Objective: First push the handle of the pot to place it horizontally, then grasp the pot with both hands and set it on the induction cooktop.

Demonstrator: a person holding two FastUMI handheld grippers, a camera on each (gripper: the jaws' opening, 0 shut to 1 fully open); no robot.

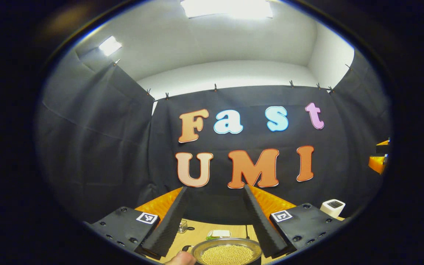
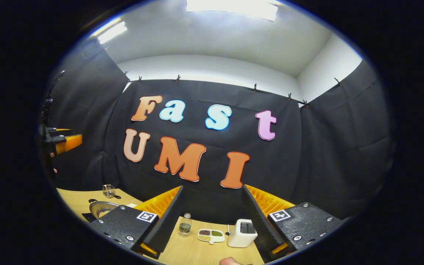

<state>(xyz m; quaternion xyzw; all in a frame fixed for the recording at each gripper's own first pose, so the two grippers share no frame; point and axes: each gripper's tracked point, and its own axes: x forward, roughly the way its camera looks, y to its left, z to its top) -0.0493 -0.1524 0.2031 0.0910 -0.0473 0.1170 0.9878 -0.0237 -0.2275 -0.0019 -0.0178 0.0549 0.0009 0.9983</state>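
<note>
Bright ceiling panels (image 1: 226,8) glare white at twelve o'clock in both views, with a smaller light (image 1: 109,45) at ten o'clock. The white upper walls are evenly lit. Fisheye distortion bends straight lines near the edges. Focus is sharp centrally, softer toward the rim.

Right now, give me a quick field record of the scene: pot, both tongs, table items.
pot: metal pot holding small pale beans, on the wooden table, low between the left tongs' fingers
left tongs: open, raised, holding nothing
right tongs: open, raised, holding nothing
table items: white appliance, divided dish of seeds, small glass bottle, clear glass
task state: pot not yet grasped
</note>
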